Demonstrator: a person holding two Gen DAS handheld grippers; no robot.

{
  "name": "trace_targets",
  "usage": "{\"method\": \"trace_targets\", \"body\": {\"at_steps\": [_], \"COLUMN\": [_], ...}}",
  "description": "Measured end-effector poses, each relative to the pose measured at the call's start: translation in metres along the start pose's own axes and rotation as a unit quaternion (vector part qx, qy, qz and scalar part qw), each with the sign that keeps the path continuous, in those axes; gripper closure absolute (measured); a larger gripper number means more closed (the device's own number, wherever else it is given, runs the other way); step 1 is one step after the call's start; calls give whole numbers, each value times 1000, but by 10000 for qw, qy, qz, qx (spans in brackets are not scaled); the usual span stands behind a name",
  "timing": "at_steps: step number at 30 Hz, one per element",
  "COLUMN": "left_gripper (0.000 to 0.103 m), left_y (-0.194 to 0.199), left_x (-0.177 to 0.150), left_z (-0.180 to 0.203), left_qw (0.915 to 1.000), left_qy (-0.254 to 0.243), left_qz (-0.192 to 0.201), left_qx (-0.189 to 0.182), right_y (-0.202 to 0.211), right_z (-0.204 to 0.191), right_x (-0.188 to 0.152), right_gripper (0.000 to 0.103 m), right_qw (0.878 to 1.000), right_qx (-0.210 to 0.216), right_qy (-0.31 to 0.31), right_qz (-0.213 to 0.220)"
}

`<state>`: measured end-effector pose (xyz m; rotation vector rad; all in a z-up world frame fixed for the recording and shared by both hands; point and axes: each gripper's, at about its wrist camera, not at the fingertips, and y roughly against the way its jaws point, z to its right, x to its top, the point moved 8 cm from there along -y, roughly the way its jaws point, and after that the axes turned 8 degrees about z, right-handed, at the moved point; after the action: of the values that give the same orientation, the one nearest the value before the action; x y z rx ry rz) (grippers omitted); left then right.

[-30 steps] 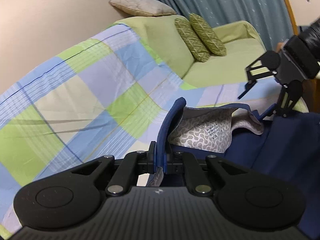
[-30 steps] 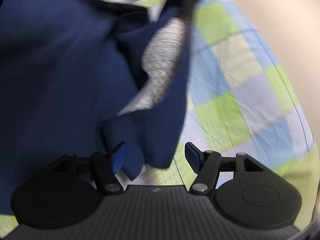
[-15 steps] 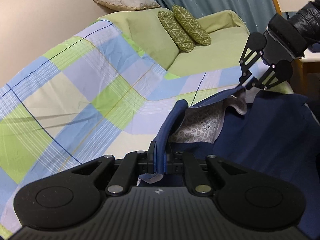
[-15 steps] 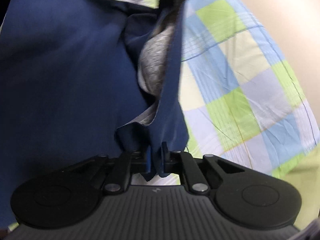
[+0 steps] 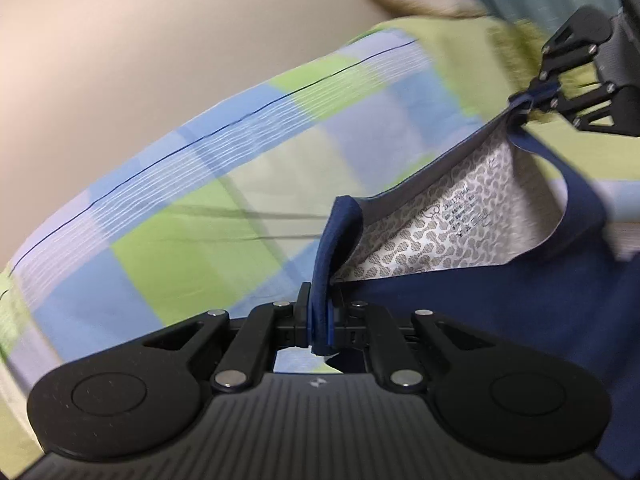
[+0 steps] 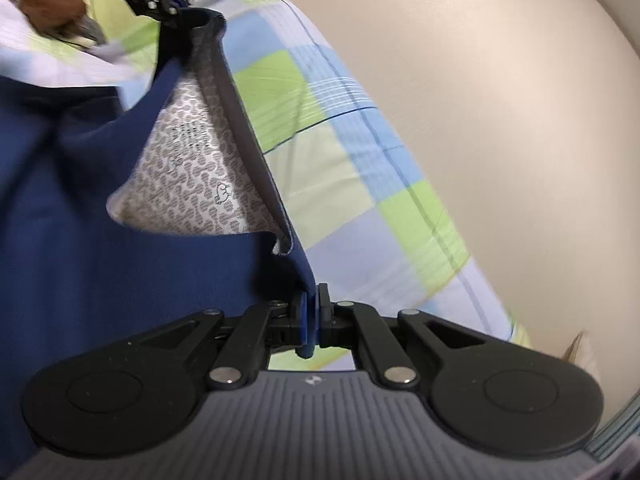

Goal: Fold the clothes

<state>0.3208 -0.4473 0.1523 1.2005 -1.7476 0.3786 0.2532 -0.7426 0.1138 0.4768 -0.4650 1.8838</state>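
- Navy garment (image 5: pixel 500 320) hangs stretched between your two grippers, lifted above the checked bedspread (image 5: pixel 200 200); most of the dark cloth falls away to the right in the left wrist view and to the left in the right wrist view (image 6: pixel 100 240).
- Your left gripper (image 5: pixel 320 316) is clenched on a folded navy edge of the garment, with the cloth pinched between its fingers and a short tip poking out below them.
- Your right gripper (image 6: pixel 311 320) is likewise clamped tight on a navy edge, the fabric rising straight up from between its fingers.
- From the left wrist view you see your right gripper (image 5: pixel 538 98) at the upper right, gripping the far end of the same opening.
- From the right wrist view your left gripper (image 6: pixel 176 0) shows at the top left, holding the opposite end.
- The opening between the two grips is pulled nearly taut, exposing the grey patterned lining (image 5: pixel 440 232) with small printed lettering on it (image 6: pixel 192 184).
- A pale wall (image 6: pixel 480 80) runs along the bedspread's far side.
- A brown object (image 6: pixel 52 4) lies on the bed at the top left of the right wrist view, too blurred to identify.
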Motion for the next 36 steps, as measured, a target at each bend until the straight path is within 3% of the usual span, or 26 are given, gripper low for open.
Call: {"method": "trace_targets", "body": {"at_steps": [3, 6, 12, 17, 21, 25, 29, 32, 36], "left_gripper": [96, 96, 96, 96, 96, 94, 94, 91, 91], "left_y": [-35, -62, -117, -116, -94, -71, -43, -30, -33], "left_x": [-15, -34, -93, -114, -101, -102, -118, -132, -144], "left_z": [-17, -21, 4, 8, -4, 2, 21, 43, 50], "left_qw": [9996, 9993, 9976, 9970, 9980, 9973, 9941, 9900, 9893], "left_qy": [-4, 96, -30, 50, 165, 97, 95, -236, -400], "left_qz": [-136, -260, -684, -774, -605, -711, -938, -1122, -1141], "left_qx": [267, 265, 66, 75, 77, -153, -544, -825, -819], "right_y": [-48, -101, -162, -166, -151, -129, -100, -75, -63], "right_z": [-2, -16, -76, -102, -70, -71, -94, -121, -140], "right_x": [2, 6, -49, -68, -51, -26, -29, -23, -38], "right_gripper": [103, 103, 103, 103, 103, 102, 102, 102, 102], "right_qw": [9997, 9991, 9959, 9938, 9969, 9972, 9948, 9910, 9868], "right_qx": [-158, -249, 232, 485, 242, 341, 766, 1164, 1430], "right_qy": [189, 262, 35, 36, -289, -426, -380, -254, -210], "right_qz": [-37, -224, -876, -1002, -692, -502, -548, -612, -736]}}
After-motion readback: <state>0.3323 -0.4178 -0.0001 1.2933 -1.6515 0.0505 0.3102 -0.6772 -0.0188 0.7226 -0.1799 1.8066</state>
